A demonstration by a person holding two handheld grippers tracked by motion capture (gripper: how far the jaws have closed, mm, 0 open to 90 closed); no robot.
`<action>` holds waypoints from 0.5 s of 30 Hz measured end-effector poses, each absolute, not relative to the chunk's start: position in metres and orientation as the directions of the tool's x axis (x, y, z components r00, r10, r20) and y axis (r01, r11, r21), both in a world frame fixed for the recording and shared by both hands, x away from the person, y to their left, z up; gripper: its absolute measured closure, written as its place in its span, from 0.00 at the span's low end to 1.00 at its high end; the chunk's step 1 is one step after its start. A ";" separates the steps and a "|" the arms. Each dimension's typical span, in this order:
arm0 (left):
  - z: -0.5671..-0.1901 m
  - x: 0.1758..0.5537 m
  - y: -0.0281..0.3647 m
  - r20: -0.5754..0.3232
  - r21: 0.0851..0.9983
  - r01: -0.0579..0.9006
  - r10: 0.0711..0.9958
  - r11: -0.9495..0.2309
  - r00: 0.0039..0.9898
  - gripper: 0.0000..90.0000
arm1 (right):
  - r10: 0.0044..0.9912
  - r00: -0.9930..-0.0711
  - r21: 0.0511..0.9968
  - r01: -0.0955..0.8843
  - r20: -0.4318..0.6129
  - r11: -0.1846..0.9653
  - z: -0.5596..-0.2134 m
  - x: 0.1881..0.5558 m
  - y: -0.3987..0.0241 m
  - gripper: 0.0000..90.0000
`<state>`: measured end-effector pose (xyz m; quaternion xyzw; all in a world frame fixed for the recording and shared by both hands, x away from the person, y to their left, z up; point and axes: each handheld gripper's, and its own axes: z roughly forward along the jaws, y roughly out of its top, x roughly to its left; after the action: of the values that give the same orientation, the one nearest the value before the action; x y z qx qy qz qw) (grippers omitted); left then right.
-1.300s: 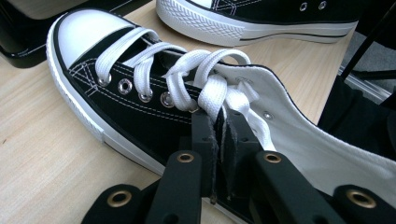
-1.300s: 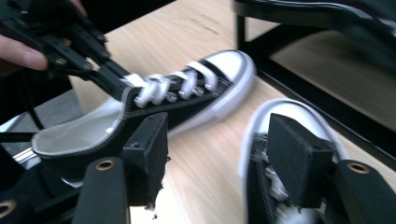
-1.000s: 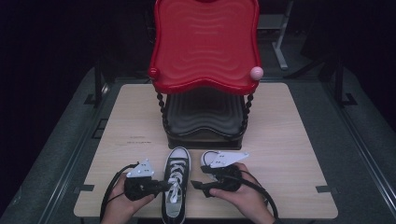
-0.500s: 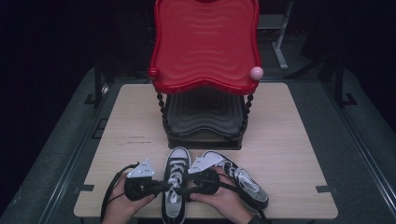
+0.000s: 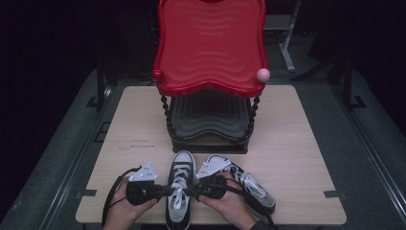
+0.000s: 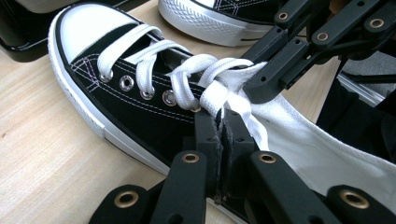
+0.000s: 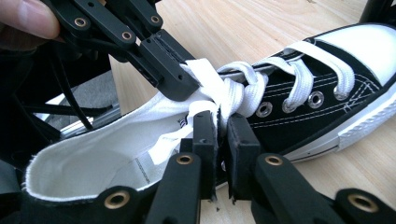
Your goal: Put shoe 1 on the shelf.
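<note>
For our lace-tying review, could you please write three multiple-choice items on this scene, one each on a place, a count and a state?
1. Where does the red tray sit?
A. on top of the black beaded stand
B. flat on the table
C. under the sneakers

2. How many sneakers are on the table?
A. one
B. two
C. three

3. How does the left gripper stand?
A. wide open above the toe cap
B. shut on the white lace
C. shut on the rubber sole

Answers:
1 A: the tray rests on the stand's posts, above a dark lower tray.
2 B: one sneaker lies between the hands, the second sneaker beside it.
3 B: its jaws meet with the lace pinched between them; the right gripper has just been closing on the lace too.
</note>
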<state>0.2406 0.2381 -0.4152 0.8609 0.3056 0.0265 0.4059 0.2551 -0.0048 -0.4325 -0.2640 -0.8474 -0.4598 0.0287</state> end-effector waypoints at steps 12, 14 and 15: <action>-0.390 0.231 0.233 -0.222 0.756 0.467 0.492 -0.458 0.842 0.97 | 0.399 -0.867 0.793 0.459 0.300 0.401 -0.408 0.246 -0.023 0.94; -0.385 0.229 0.230 -0.220 0.764 0.457 0.482 -0.455 0.848 0.97 | 0.395 -0.870 0.799 0.451 0.294 0.398 -0.402 0.242 -0.027 0.94; -0.383 0.228 0.228 -0.221 0.769 0.453 0.478 -0.451 0.850 0.97 | 0.396 -0.871 0.801 0.449 0.293 0.396 -0.400 0.241 -0.030 0.94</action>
<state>0.2284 0.2282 -0.3827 0.8518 0.2733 0.0136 0.4468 0.2407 -0.0298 -0.3997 -0.2530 -0.8350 -0.4879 0.0275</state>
